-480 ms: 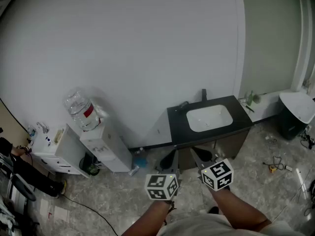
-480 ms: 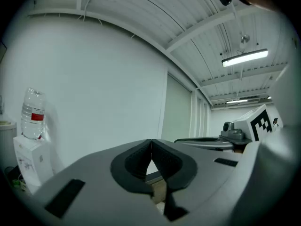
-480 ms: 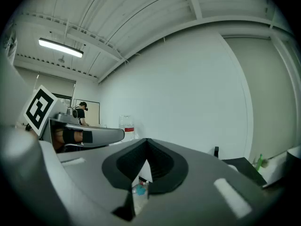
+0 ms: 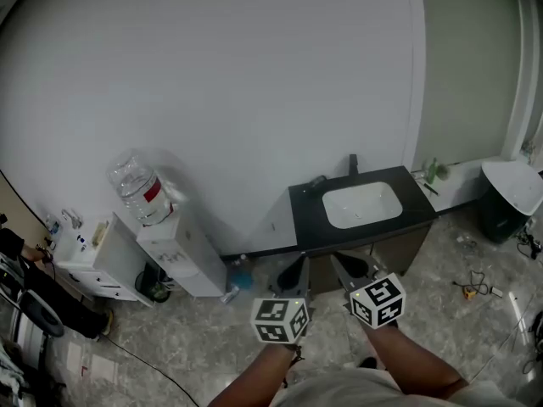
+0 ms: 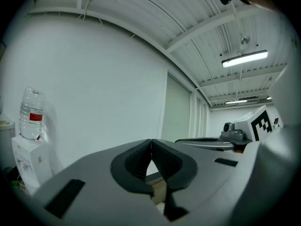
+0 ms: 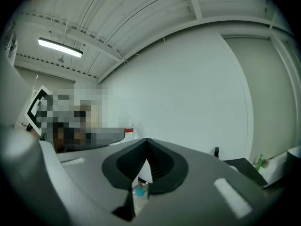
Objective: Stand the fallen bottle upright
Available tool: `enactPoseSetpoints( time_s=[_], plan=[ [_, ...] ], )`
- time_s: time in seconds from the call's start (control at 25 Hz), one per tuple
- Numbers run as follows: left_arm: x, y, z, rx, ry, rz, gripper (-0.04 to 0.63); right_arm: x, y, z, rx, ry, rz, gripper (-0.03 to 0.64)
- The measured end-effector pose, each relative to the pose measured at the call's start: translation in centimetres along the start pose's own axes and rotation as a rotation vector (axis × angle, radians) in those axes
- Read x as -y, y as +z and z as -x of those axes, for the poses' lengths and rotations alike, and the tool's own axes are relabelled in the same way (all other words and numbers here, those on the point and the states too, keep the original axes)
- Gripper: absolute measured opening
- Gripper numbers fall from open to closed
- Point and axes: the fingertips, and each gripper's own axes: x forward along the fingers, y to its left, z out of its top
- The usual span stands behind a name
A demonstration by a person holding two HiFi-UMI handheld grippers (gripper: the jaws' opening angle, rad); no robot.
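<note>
A small clear bottle with blue on it (image 4: 234, 290) lies on the stone floor between the water dispenser and the sink cabinet. In the right gripper view the bottle (image 6: 139, 191) shows low through the slit under the jaws. My left gripper (image 4: 290, 272) and right gripper (image 4: 343, 266) are held side by side, level, in front of the cabinet and short of the bottle. Both are shut with nothing between the pads. The left gripper (image 5: 151, 142) faces the white wall, and the right gripper (image 6: 146, 142) does too.
A white water dispenser (image 4: 176, 248) with a big jug (image 4: 136, 186) stands by the wall at left, next to a low white cabinet (image 4: 95, 265). A black-topped sink cabinet (image 4: 424, 203) is straight ahead. A dark bin (image 4: 502, 214) and cables (image 4: 475, 283) lie at right.
</note>
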Motion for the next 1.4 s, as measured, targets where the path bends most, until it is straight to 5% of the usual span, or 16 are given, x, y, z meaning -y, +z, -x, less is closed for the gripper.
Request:
enactPoseSetpoints(
  time_s=[0.36,0.68,1.4],
  plan=[
    [-1.8,-1.4,-2.5,-0.033,-0.004,0.002,0.008,2.0,-1.5,-2.0,0.007,0.007,-0.027,0.003],
    [-6.4,-3.5,-10.0,-0.072,0.031,0.016,0.008,9.2,-5.1,-8.6,-0.03,0.031,-0.064,0.004],
    [-27.5,-5.0,-40.8,-0.128,0.32,0.131,0.008,37.0,-13.9,-44.3,-0.302,0.258,-0.014,0.054]
  ],
)
